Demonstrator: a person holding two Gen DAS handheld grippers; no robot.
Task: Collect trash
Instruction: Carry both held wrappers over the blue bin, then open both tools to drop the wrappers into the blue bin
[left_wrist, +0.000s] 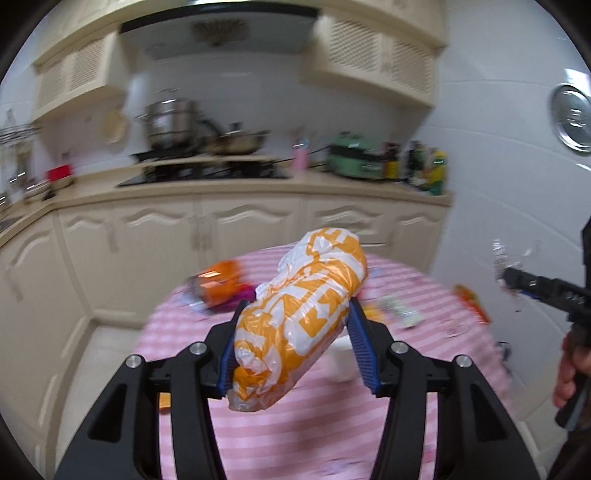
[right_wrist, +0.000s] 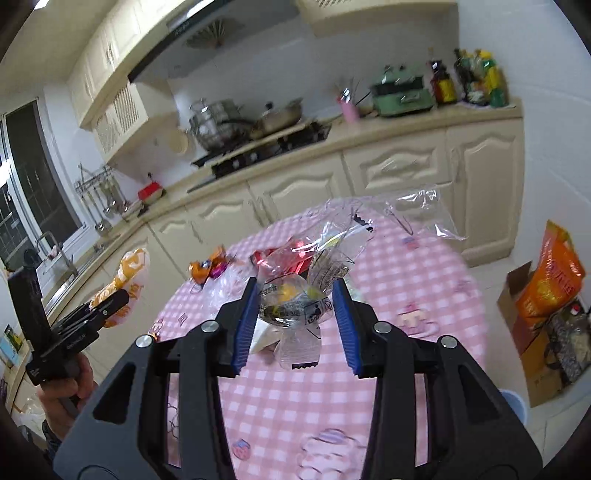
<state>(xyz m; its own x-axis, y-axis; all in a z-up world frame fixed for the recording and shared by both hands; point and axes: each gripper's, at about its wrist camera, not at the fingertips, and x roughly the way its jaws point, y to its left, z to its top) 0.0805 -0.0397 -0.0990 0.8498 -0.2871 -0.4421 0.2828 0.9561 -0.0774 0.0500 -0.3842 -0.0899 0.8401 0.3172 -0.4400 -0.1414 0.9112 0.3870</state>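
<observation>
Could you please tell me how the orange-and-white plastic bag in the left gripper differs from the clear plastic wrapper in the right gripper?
The orange-and-white bag is opaque and printed; the clear wrapper is see-through with small black print.
The bag is a plump, rolled bundle filling the left gripper; the wrapper is thin and crinkled, fanning out beyond the right gripper.
Both are plastic, pinched between blue pads and held above the pink checked tablecloth.

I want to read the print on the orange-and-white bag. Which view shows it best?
The left wrist view: the orange-and-white bag fills the centre, gripped between the left tool's blue pads, print facing the camera. The right wrist view shows only a small, blurred part of it at the left edge, behind that tool.
</observation>
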